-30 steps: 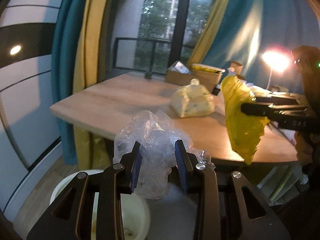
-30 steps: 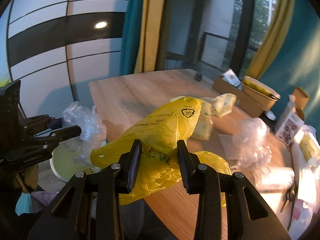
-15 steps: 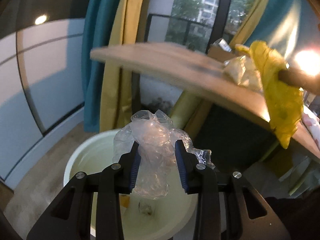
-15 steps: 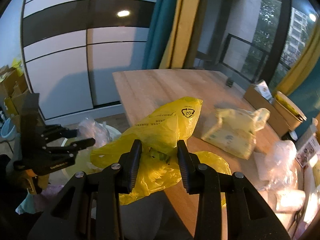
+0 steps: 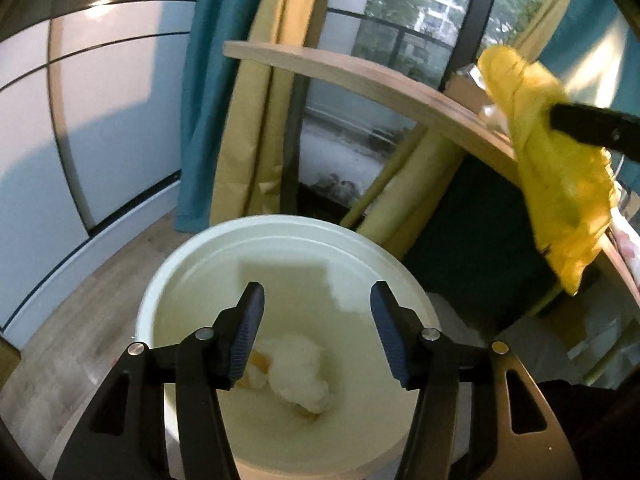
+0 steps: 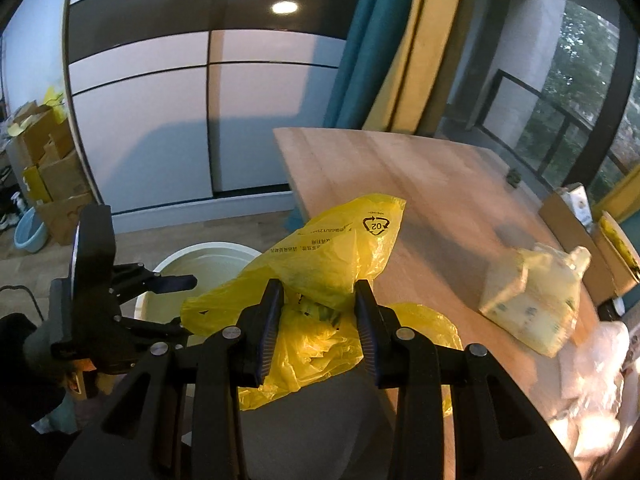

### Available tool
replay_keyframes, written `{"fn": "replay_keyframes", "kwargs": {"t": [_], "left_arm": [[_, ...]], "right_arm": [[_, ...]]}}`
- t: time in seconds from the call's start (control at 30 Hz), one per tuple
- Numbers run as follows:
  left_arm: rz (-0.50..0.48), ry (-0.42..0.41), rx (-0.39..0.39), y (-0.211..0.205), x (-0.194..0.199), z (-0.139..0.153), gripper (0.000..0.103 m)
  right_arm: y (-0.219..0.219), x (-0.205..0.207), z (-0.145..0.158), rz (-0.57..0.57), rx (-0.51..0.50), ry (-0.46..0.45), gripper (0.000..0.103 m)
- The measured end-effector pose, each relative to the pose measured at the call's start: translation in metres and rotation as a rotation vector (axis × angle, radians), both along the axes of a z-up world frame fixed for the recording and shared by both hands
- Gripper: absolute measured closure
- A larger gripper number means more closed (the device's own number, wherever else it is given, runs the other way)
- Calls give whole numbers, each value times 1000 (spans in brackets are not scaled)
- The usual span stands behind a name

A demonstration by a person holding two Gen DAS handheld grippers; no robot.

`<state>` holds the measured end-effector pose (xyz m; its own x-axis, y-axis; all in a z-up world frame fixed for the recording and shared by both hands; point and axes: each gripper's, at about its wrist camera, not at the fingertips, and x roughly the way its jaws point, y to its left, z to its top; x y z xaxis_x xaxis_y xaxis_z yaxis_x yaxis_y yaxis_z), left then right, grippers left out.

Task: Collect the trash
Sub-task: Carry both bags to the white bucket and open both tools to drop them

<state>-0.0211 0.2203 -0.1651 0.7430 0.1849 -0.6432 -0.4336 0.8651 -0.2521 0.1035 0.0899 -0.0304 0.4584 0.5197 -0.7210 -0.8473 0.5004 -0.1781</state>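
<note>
My left gripper [image 5: 317,328] is open and empty, held over the white trash bin [image 5: 192,256] on the floor. The crumpled clear plastic wrap [image 5: 298,376] lies at the bottom of the bin with other scraps. My right gripper [image 6: 318,316] is shut on a yellow plastic bag [image 6: 336,248], held at the wooden table's [image 6: 420,184] near edge. The yellow bag also shows in the left wrist view [image 5: 556,176], hanging to the right of the bin. The left gripper shows in the right wrist view [image 6: 160,304], over the bin [image 6: 200,256].
A pale yellow bagged packet [image 6: 532,300] and clear plastic wraps [image 6: 600,360] lie on the table, with cardboard boxes [image 6: 572,216] at its far side. Teal and yellow curtains [image 5: 224,100] hang behind the bin. Boxes and a blue basin [image 6: 28,232] stand by the wall.
My left gripper moved down over the bin, opened, and let the clear plastic wrap fall into it. My right gripper kept hold of the yellow bag and swung left towards the bin.
</note>
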Motion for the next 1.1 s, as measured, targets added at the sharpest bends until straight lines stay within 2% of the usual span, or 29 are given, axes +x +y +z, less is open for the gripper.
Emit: {"fn": "replay_keyframes", "kwargs": {"t": [0.37,0.53,0.57,0.77,1.1], "left_arm": [[185,-66,7,38,-55,16,44],[247,-68,18,48,-72,20,44],[252,-67,19,50,-73,20,44],[247,-75,44,50,-69,27,44],[141,-97,98,17,-39,52,44]], "right_arm": [[48,-11,-19,95,-36,63,65],[60,-18,-27,166,-27,102,45],[62,-20,-28,176,-30,110,43],[59,-25,-28,187,-29,107,39],[24,-15,-14,96,-1,71,39]]}}
